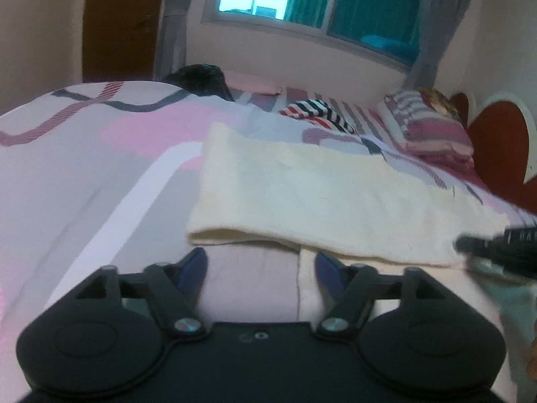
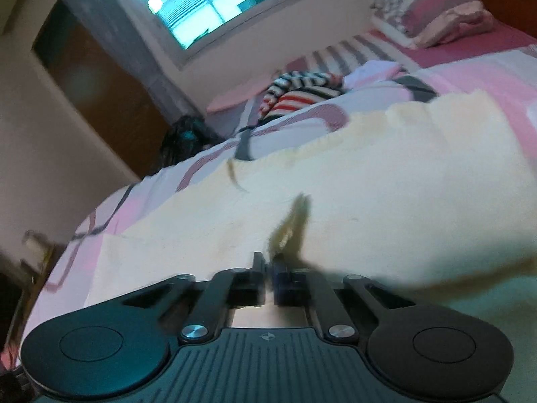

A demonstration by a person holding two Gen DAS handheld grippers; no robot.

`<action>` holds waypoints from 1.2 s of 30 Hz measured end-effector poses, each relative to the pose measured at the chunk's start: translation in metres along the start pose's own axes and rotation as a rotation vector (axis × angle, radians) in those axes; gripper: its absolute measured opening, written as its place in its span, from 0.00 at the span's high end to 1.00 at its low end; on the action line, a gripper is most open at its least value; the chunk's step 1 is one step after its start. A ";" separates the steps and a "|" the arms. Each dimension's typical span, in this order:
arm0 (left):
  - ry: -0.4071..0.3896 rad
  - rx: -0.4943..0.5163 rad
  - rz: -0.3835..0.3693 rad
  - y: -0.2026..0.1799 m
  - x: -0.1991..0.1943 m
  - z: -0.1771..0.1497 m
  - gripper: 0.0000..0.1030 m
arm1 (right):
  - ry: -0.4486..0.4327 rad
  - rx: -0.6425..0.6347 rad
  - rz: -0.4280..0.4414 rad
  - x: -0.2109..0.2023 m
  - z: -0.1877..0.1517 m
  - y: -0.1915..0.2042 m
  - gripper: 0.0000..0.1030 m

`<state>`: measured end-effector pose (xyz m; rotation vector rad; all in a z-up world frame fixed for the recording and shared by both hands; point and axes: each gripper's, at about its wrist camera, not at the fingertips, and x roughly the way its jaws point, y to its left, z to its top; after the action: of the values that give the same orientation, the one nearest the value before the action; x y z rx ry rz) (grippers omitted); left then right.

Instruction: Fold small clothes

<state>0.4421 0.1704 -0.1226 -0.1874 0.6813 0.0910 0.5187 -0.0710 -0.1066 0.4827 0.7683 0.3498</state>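
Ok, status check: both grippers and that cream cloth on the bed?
Left gripper open, short of the near edge. Right gripper shut on cream cloth, pinching its edge. Cloth lies folded on bedspread. Striped garment beyond, clear of it.

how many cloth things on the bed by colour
cream: 1, cloth near both grippers
striped red, white, dark: 1, garment
pink striped: 1, folded stack
black: 1, heap at the far edge
total: 4
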 end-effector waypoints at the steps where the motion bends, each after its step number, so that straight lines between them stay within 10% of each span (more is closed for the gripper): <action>1: 0.002 0.013 0.011 -0.003 0.004 0.001 0.32 | -0.016 -0.045 -0.002 -0.002 0.002 0.008 0.97; 9: 0.004 0.037 0.010 -0.006 0.010 0.002 0.36 | -0.239 -0.065 -0.025 -0.058 0.031 0.008 0.97; 21: 0.004 0.019 0.003 -0.004 0.011 0.005 0.37 | -0.332 -0.088 -0.040 -0.105 0.056 -0.005 0.97; 36: 0.006 0.034 0.012 -0.005 0.012 0.003 0.36 | -0.190 -0.029 -0.188 -0.093 0.024 -0.073 0.97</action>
<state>0.4543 0.1662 -0.1269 -0.1508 0.6892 0.0908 0.4834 -0.1825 -0.0774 0.4064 0.6168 0.1373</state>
